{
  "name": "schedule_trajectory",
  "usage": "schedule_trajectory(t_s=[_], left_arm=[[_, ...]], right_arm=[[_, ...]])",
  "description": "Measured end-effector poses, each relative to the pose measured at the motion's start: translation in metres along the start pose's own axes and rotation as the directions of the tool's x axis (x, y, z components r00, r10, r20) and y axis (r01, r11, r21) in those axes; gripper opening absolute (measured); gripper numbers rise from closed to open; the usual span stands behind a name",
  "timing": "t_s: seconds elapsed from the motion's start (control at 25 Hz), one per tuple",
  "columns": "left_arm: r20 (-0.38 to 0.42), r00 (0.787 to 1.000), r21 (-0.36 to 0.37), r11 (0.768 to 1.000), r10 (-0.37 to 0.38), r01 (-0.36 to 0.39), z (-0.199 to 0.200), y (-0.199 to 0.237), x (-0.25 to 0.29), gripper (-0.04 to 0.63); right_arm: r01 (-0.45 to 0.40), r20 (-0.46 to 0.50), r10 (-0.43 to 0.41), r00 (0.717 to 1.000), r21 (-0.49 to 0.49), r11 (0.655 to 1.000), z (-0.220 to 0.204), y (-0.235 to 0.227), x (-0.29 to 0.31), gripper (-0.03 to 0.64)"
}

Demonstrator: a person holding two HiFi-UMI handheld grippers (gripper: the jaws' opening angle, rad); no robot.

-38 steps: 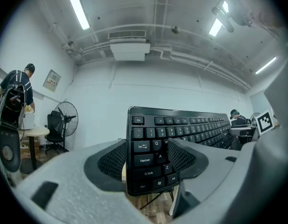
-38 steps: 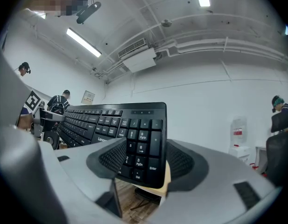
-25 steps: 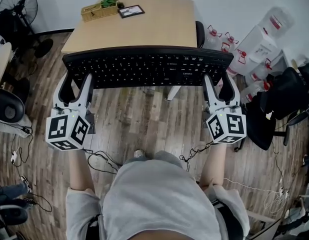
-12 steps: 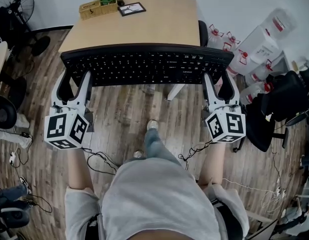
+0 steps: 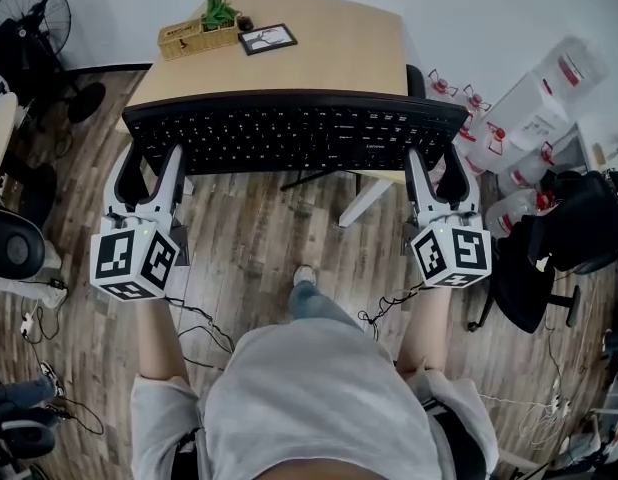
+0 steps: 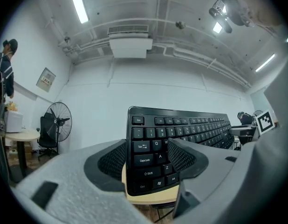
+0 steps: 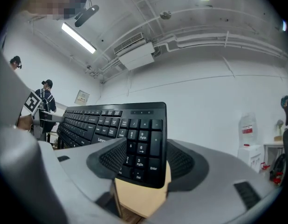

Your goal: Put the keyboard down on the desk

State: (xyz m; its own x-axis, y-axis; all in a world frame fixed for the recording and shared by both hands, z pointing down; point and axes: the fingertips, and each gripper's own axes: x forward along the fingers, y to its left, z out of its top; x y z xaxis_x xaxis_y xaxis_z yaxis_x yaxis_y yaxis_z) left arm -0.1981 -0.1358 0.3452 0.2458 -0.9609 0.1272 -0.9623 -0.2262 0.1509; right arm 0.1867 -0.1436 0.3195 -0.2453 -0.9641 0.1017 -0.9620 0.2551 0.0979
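A long black keyboard [image 5: 294, 133] hangs level over the front edge of the light wooden desk [image 5: 309, 58]. My left gripper [image 5: 149, 163] is shut on the keyboard's left end, and my right gripper [image 5: 439, 163] is shut on its right end. In the left gripper view the keyboard [image 6: 181, 129] stands on edge between the jaws of the left gripper [image 6: 148, 160], with the desk's wood [image 6: 148, 195] just below. In the right gripper view the number-pad end of the keyboard [image 7: 139, 139] sits in the right gripper [image 7: 141, 162], above the desk's wood [image 7: 139, 195].
A wicker basket with a green plant [image 5: 197, 30] and a small picture frame [image 5: 267, 38] stand at the desk's far left. A fan [image 5: 34, 13] is at the left; water bottles [image 5: 519, 118] and a black chair [image 5: 569, 228] at the right. Cables lie on the floor.
The person has stepped forward, one foot now ahead. The desk has come closer and the keyboard, held the same way, now covers its front edge.
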Motion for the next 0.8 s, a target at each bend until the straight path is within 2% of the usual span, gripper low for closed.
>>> schedule_trajectory(t_s=[0.28, 0.48, 0.8], left_arm=[[-0.005, 1.0, 0.012, 1.0, -0.018, 0.018, -0.005, -0.002, 0.0, 0.259], [0.092, 0.996, -0.001, 1.0, -0.016, 0.016, -0.005, -0.004, -0.002, 0.259], [0.142, 0.99, 0.022, 1.0, 0.013, -0.016, 0.006, -0.005, -0.023, 0.259]], right_arm=[[0.015, 0.012, -0.015, 1.0, 0.005, 1.0, -0.007, 0.0, -0.008, 0.252], [0.013, 0.092, -0.009, 0.996, -0.05, 0.999, 0.007, -0.001, -0.008, 0.252], [-0.015, 0.152, 0.022, 0.988, -0.048, 0.999, 0.015, 0.004, -0.014, 0.252]])
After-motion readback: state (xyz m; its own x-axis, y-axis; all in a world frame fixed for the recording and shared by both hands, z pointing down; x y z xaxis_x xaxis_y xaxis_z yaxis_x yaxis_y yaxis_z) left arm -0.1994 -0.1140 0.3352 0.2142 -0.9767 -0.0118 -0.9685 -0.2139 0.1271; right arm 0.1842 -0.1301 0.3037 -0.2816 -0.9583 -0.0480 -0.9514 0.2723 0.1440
